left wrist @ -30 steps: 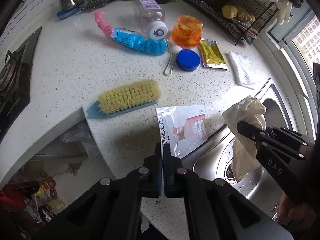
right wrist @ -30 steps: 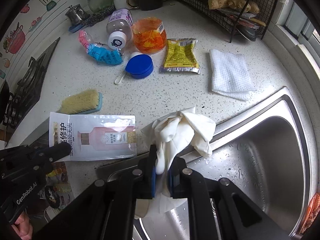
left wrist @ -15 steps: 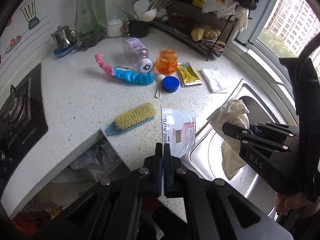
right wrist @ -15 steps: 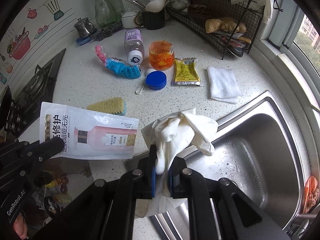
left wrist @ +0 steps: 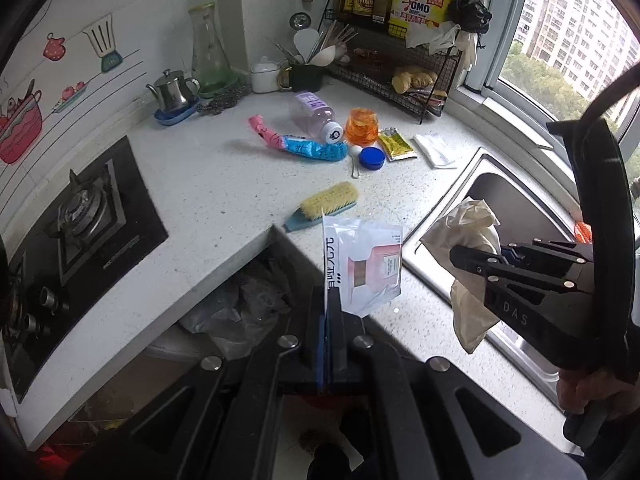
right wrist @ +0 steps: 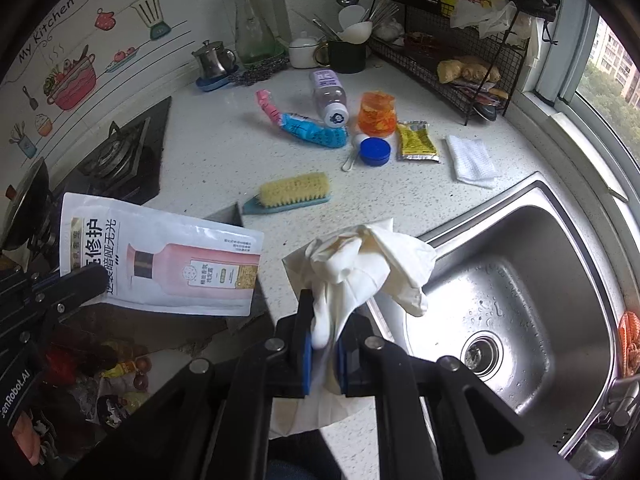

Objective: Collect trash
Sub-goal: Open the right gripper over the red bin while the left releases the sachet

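My left gripper (left wrist: 329, 300) is shut on the edge of a white refill pouch (left wrist: 366, 266) with a pink bottle printed on it; the pouch (right wrist: 168, 256) hangs in the air off the counter's front corner. My right gripper (right wrist: 323, 328) is shut on a crumpled cream glove (right wrist: 360, 264), held up over the counter edge beside the sink (right wrist: 560, 240). In the left wrist view the glove (left wrist: 466, 232) hangs from the right gripper (left wrist: 460, 254) at the right. Other litter lies on the counter: a yellow sachet (right wrist: 416, 142), a blue and pink wrapper (right wrist: 308, 128), a tipped plastic bottle (right wrist: 330, 94).
A yellow scrub brush (right wrist: 294, 192), blue lid (right wrist: 374, 151), orange jar (right wrist: 376, 116) and white cloth (right wrist: 472, 160) lie on the speckled counter (right wrist: 224, 152). The gas hob (left wrist: 80, 220) is at left, a wire rack (right wrist: 452, 52) at the back. A bagged bin (left wrist: 248, 304) sits below the counter corner.
Both grippers have risen and drawn back from the counter, carrying the pouch and the glove. The pouch has come off the counter and now hangs in the air.
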`<state>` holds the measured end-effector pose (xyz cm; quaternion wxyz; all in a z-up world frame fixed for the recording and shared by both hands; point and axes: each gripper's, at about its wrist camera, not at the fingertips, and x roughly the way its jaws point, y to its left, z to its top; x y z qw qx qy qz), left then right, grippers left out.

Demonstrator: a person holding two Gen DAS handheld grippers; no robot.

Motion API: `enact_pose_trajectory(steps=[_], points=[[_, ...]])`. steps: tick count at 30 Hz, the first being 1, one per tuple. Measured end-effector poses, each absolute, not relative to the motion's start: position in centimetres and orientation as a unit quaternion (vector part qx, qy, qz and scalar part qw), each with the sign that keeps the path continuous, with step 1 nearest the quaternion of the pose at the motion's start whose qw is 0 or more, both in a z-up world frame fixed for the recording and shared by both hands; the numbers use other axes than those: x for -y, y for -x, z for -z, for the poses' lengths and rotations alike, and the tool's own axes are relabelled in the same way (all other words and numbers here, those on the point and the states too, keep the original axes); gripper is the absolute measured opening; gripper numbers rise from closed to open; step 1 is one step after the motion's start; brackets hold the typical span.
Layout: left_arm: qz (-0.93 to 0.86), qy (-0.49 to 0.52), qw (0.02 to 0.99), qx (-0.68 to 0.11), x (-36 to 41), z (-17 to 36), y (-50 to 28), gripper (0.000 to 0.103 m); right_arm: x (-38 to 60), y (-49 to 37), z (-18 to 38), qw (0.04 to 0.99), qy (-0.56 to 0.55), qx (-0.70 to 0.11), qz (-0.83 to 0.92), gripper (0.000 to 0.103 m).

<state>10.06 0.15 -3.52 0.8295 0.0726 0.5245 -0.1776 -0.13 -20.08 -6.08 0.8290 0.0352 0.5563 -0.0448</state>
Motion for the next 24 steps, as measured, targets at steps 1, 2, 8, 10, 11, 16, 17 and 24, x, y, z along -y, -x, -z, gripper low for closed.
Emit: enact_pose_trajectory(steps=[1,2,8,10,11,16,17,24], points=[[0.175,-0.073,0.829,-0.526,-0.9,3.6,-9.5,0.000,19.3,0.5,6.2,0.829,-0.035,-0.557,0.042,0.008],[0.173,-0.073,0.828,-0.528,-1.8,3.7,-8.8,0.000,18.3,1.0,6.4,0.828,-0.034,-0.558,0.039,0.008],[0.159,-0.083,0.820,-0.544,-5.9,4.9,-5.0,0.000,13.8,3.6,8.2,0.820,-0.043,-0.570,0.027,0.008],[0.156,-0.087,0.815,-0.551,-7.1,5.7,-4.0,0.000,12.6,4.3,9.0,0.816,-0.045,-0.576,0.023,0.008],[0.155,-0.088,0.811,-0.558,-7.8,6.3,-3.6,0.000,12.0,4.6,9.5,0.813,-0.046,-0.580,0.021,0.008],[0.152,-0.095,0.791,-0.585,-9.8,9.8,-2.1,0.000,10.3,6.2,12.9,0.798,-0.057,-0.599,0.026,0.008],[0.152,-0.098,0.787,-0.590,-9.9,10.6,-2.0,0.000,10.1,6.4,13.6,0.797,-0.062,-0.601,0.029,0.008],[0.163,-0.110,0.762,-0.617,-10.6,17.0,-1.0,0.000,9.8,7.5,19.9,0.781,-0.083,-0.618,0.047,0.008]])
